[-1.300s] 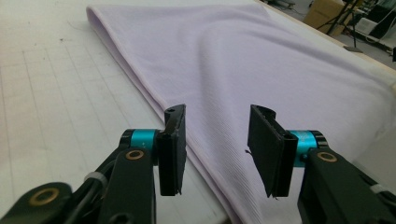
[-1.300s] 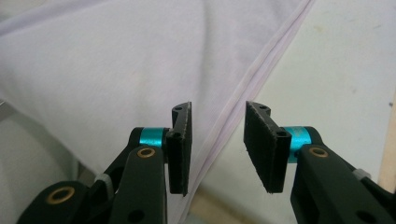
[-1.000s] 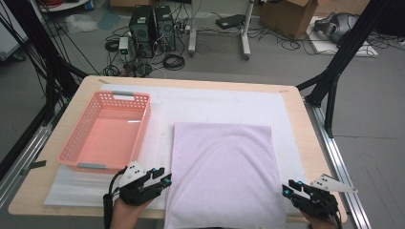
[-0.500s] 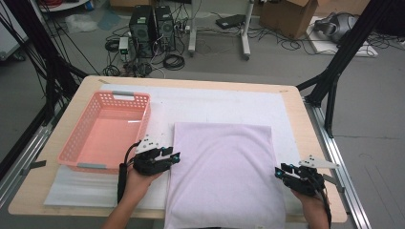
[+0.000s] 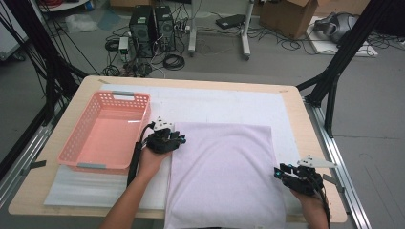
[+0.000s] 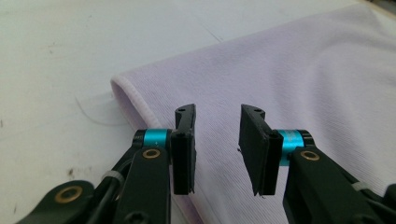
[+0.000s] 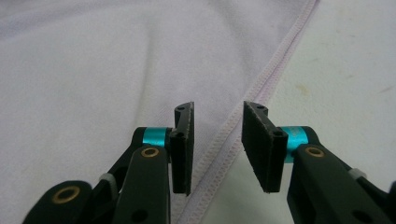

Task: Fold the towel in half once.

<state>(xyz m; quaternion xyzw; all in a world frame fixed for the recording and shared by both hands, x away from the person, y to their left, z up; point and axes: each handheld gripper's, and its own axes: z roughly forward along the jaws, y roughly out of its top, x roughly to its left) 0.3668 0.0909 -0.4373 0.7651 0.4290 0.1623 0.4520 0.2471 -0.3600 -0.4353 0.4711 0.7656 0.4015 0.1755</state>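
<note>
A folded lilac cloth [image 5: 224,167] lies flat on the white mat, its near edge hanging over the table front. My left gripper [image 5: 179,140] is at the cloth's far left corner, pointing right. In the left gripper view its jaws [image 6: 218,112] stand apart just above the cloth [image 6: 303,70], near the rounded fold; they have just been closing, with nothing pinched. My right gripper [image 5: 278,171] sits at the cloth's right edge. Its open jaws [image 7: 217,109] straddle the stitched hem [image 7: 280,60], apart from it.
A pink plastic basket [image 5: 79,129] stands empty on the left of the table, close to my left hand. The white mat [image 5: 224,107] covers most of the wooden table [image 5: 298,114]. Computer towers [image 5: 150,24] and cables lie on the floor beyond.
My left hand has moved away from me along the cloth's left edge, up to its far corner. The right hand shifted slightly inward toward the right edge, then held still.
</note>
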